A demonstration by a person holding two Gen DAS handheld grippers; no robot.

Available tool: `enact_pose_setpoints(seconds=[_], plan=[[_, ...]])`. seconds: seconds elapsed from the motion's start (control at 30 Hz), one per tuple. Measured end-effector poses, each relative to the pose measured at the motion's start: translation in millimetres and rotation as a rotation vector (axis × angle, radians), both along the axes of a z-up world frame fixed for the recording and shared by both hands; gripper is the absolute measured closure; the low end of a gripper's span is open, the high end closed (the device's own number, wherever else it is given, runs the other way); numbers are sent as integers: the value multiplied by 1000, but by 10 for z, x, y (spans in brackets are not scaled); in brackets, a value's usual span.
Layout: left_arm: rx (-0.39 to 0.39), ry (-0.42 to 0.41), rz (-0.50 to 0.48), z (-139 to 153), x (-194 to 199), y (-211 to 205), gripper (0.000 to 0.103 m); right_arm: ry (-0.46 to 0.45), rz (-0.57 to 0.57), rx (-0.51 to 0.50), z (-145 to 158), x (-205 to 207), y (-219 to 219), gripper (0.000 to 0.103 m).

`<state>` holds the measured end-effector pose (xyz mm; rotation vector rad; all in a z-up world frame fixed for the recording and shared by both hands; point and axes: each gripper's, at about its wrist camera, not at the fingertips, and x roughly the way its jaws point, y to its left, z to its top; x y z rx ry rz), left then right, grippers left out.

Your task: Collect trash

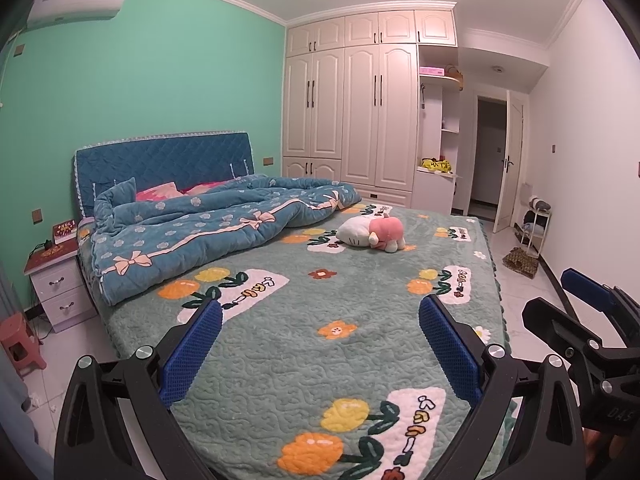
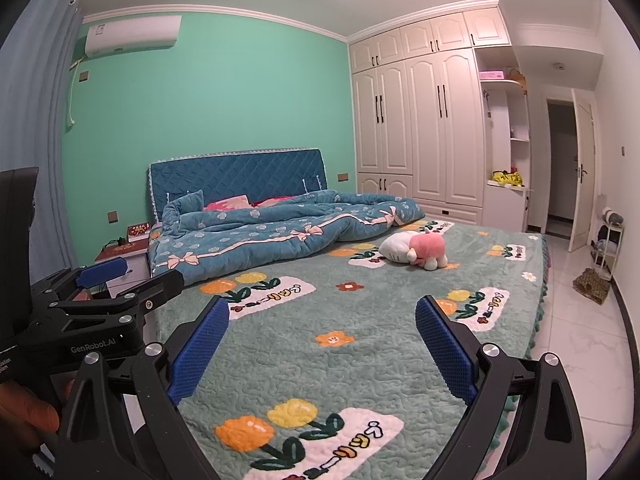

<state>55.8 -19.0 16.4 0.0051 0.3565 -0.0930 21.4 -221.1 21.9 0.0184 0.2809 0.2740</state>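
Observation:
Both grippers hover above the foot of a bed with a green flowered cover (image 1: 340, 360). My left gripper (image 1: 320, 312) is open and empty, its blue pads spread wide. My right gripper (image 2: 322, 312) is also open and empty. The right gripper shows at the right edge of the left wrist view (image 1: 560, 300), and the left gripper shows at the left of the right wrist view (image 2: 132, 276). Small white scraps (image 1: 38, 400) lie on the floor at the lower left beside the bed. No other trash shows on the bed.
A blue quilt (image 1: 208, 228) is bunched at the head of the bed. A white and pink plush toy (image 1: 372, 232) lies mid-bed. A nightstand (image 1: 56, 280) and pink stool (image 1: 20, 344) stand at left. A white wardrobe (image 1: 352, 112), open door (image 1: 512, 160) and small rack (image 1: 536, 224) stand beyond.

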Motion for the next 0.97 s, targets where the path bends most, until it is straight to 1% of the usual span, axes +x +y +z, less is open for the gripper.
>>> enact_pose_setpoints(seconds=[0.37, 0.73, 0.77, 0.8, 0.97], plan=[[-7, -3, -11, 22, 11, 36, 6, 1, 2, 5, 3, 20, 4, 10], [14, -13, -21, 70, 14, 42, 6, 4, 0, 9, -7, 36, 7, 10], [16, -15, -19, 78, 9, 50, 6, 4, -2, 10, -6, 34, 6, 9], [18, -12, -17, 82, 14, 52, 6, 2, -8, 9, -5, 31, 5, 6], [-24, 3, -8, 80, 48, 114, 6, 1, -10, 10, -12, 19, 4, 5]])
